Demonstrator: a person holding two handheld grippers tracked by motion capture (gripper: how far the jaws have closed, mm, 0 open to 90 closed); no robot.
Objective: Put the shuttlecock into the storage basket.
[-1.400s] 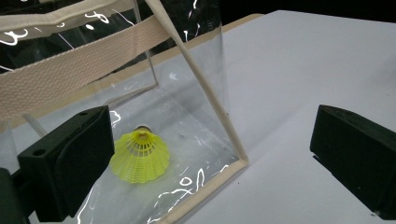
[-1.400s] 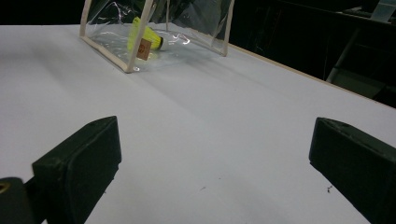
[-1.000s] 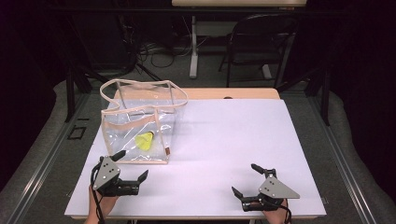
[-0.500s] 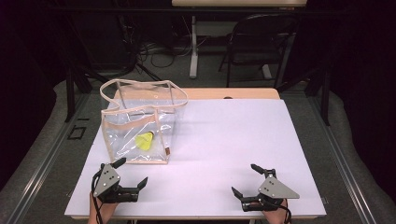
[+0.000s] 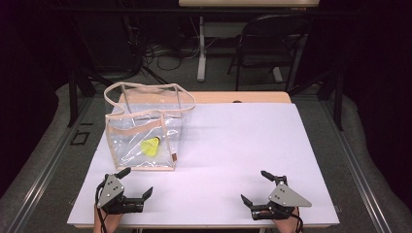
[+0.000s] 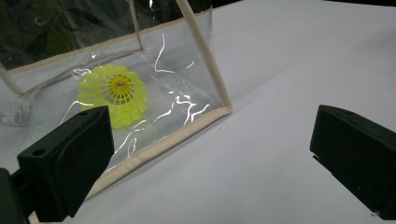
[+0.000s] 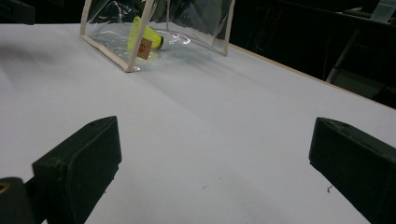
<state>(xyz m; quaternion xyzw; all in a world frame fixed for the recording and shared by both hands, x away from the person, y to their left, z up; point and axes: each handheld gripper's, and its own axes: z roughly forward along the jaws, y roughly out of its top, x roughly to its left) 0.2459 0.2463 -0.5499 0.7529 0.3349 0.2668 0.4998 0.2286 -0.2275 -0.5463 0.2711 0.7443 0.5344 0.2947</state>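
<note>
Shuttlecock sits in bag, both grippers wait at table's near edge

Shuttlecock work looks to be at its start or its close; the pictures do not settle which. At seven o'clock on the white table [image 5: 233, 145], the left gripper [image 5: 130, 188] rests low with its jaws wide apart and nothing between them. Just beyond it, toward ten o'clock, stands the clear plastic tote bag with beige trim and handles [image 5: 145, 128], upright and open at the top. The yellow plastic shuttlecock [image 5: 151, 147] lies on its side on the bag's floor, skirt facing the left gripper, as the left gripper view shows through the wall [image 6: 113, 94]. At five o'clock, well apart from the bag, the right gripper [image 5: 257, 189] also rests with jaws spread and empty.

If the shuttlecock is to come out, the next move calls for a gripper to rise over the rim and reach down inside, perhaps with the other steadying the soft wall.
</note>
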